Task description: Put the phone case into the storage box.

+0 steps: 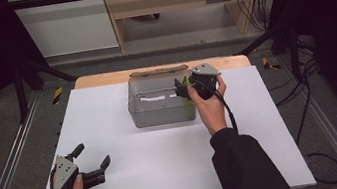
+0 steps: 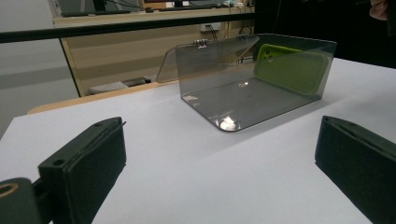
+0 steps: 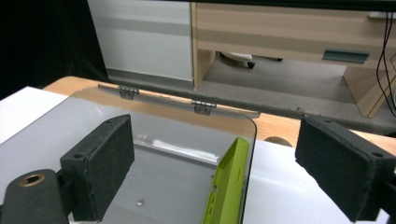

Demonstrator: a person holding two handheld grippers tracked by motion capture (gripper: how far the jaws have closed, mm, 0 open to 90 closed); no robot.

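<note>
Smoked grey plastic makes up the box (image 1: 161, 106) you have in front of you: see-through walls, rounded corners, and a hinged lid (image 3: 161, 99) thrown back flat behind it on two small metal hinges. It sits on the white table (image 1: 130, 156) toward the far edge, near the middle. Inside, a lime-green phone case (image 3: 228, 186) stands on edge, leaning against the box's right-hand wall; from your left gripper view you can see its camera cutout through the tinted wall. A pale strip lies on the box floor by the back wall, too blurred to identify. Your right gripper (image 1: 182, 88) hovers over the box's right end, just above the case, with its jaws spread wide on either side of the wall and the case, touching neither. Your left gripper (image 1: 92, 159) is held low over the near left corner of the table, well apart from the box, pointing toward it with its jaws also wide apart and holding nothing.
</note>
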